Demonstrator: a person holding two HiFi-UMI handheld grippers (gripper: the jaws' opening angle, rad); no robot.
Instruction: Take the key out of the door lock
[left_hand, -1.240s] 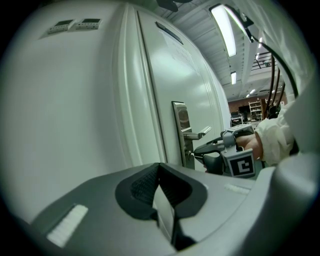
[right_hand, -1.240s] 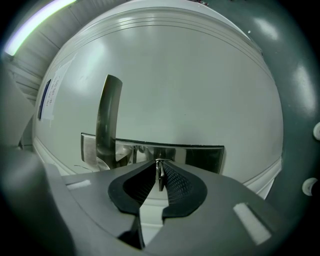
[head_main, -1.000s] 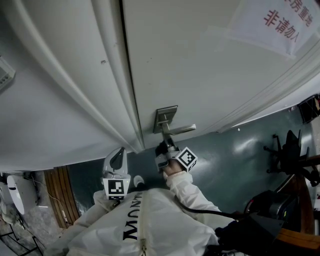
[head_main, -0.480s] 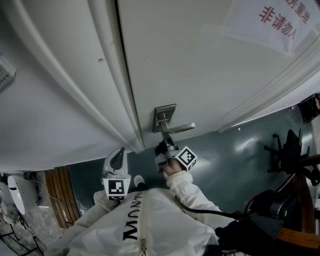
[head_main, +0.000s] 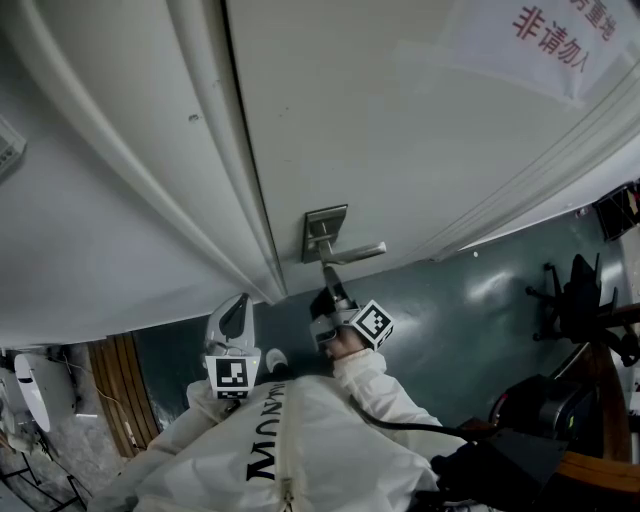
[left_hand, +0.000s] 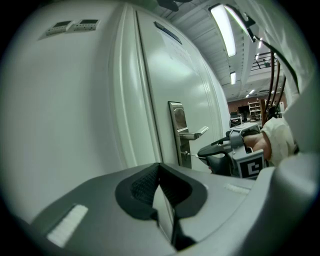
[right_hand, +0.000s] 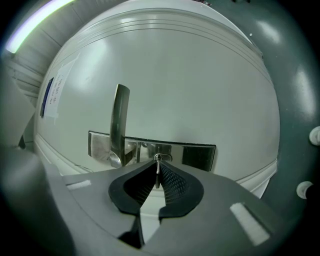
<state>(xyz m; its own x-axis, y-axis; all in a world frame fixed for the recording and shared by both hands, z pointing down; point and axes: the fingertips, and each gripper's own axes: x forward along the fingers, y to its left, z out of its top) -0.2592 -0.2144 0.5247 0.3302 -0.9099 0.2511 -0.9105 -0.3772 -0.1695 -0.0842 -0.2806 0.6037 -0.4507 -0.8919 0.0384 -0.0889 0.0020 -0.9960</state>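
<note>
A small metal key (right_hand: 158, 172) is pinched edge-on between my right gripper's (right_hand: 157, 169) black pads, its blade pointing at the keyhole in the steel lock plate (right_hand: 197, 155). In the left gripper view the key (left_hand: 191, 154) shows as a thin shaft bridging the plate (left_hand: 176, 125) and the right gripper's tip; whether its end still sits in the lock I cannot tell. In the head view the right gripper (head_main: 330, 278) is just below the lever handle (head_main: 360, 250). My left gripper (head_main: 235, 310) hangs back near my chest, jaws together (left_hand: 160, 169) and holding nothing.
The white door carries a paper sign with red print (head_main: 560, 40) at the upper right. The door frame (head_main: 225, 170) runs left of the lock. An office chair (head_main: 578, 300) stands on the dark green floor at the right. The lever handle (right_hand: 120, 120) sticks out beside the key.
My right gripper has drawn slightly away from the lock plate with the key still pinched. The left gripper has stayed where it was.
</note>
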